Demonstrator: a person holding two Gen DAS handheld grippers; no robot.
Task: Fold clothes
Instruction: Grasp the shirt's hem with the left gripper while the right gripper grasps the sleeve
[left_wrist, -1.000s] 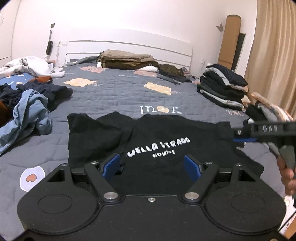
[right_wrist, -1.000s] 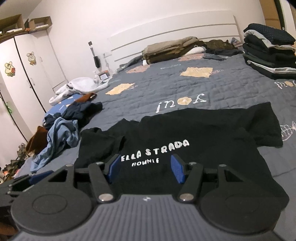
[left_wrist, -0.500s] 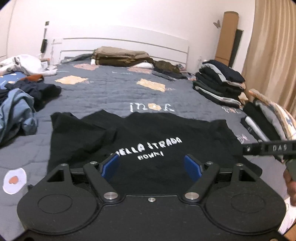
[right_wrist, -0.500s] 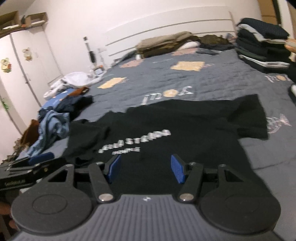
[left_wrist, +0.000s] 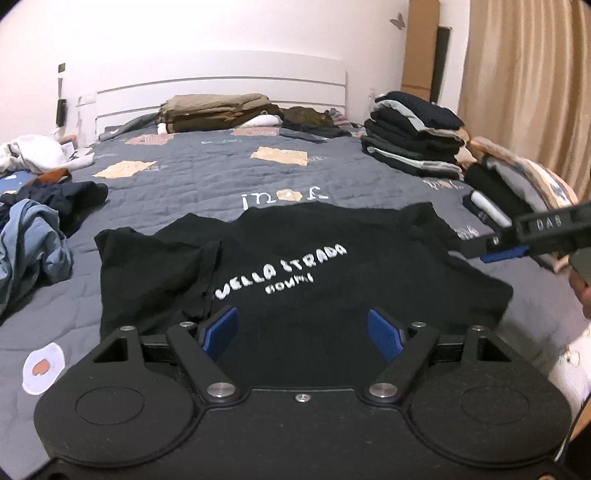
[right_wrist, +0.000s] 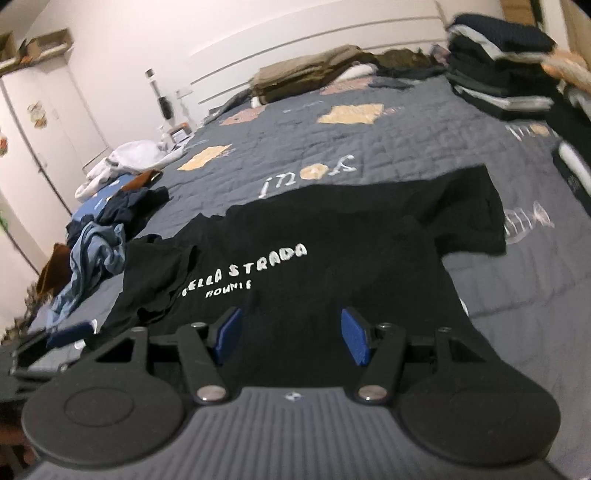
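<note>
Both handheld grippers, left gripper (left_wrist: 302, 334) and right gripper (right_wrist: 290, 336), hover with blue-padded fingers spread apart and gripping nothing, just above the near hem of a black T-shirt (left_wrist: 314, 266). The shirt lies spread flat on a grey quilted bed (left_wrist: 207, 184), white lettering up. Beyond it, a stack of folded clothes (left_wrist: 413, 147) sits right, a rumpled pile (left_wrist: 33, 236) left.

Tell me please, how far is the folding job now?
Done: a stack of folded clothes sits at the bed's far right. In hand: a black T-shirt lies spread on the quilt, its left sleeve already turned inward; the left gripper and right gripper are both open above its hem, holding nothing. Left: this shirt, plus the unfolded pile at the left.
</note>
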